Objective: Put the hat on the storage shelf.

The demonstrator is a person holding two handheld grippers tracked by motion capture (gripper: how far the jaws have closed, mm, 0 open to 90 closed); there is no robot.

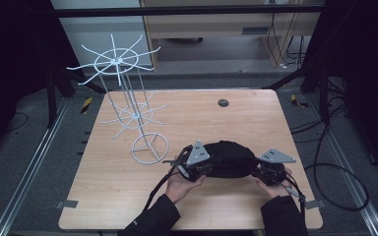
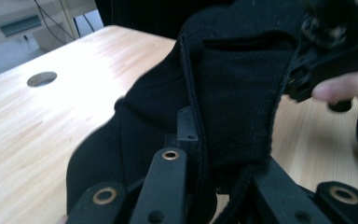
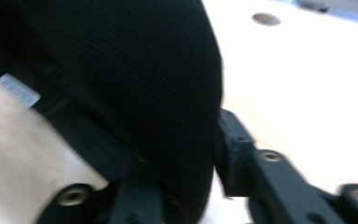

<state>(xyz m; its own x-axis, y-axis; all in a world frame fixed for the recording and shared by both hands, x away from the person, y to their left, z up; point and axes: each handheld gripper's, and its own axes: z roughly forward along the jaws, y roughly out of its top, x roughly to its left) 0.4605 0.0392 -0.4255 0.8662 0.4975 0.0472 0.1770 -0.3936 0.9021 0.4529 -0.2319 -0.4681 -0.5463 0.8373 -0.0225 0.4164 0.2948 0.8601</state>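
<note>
both grippers — left [image 1: 189, 164] | right [image 1: 266, 169] — fingers clenched on black hat [image 1: 229, 158]

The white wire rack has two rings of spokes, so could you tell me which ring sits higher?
The larger ring of spokes at the top of the white wire rack is higher; the smaller ring sits midway down the stem, above the round base.

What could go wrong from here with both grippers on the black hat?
1. The left gripper pinches only the knit edge of the black hat; the fabric could slip out.
2. The right gripper grips the opposite edge; pulling apart may overstretch it.
3. The white wire rack looks light; snagging could tip it.
</note>
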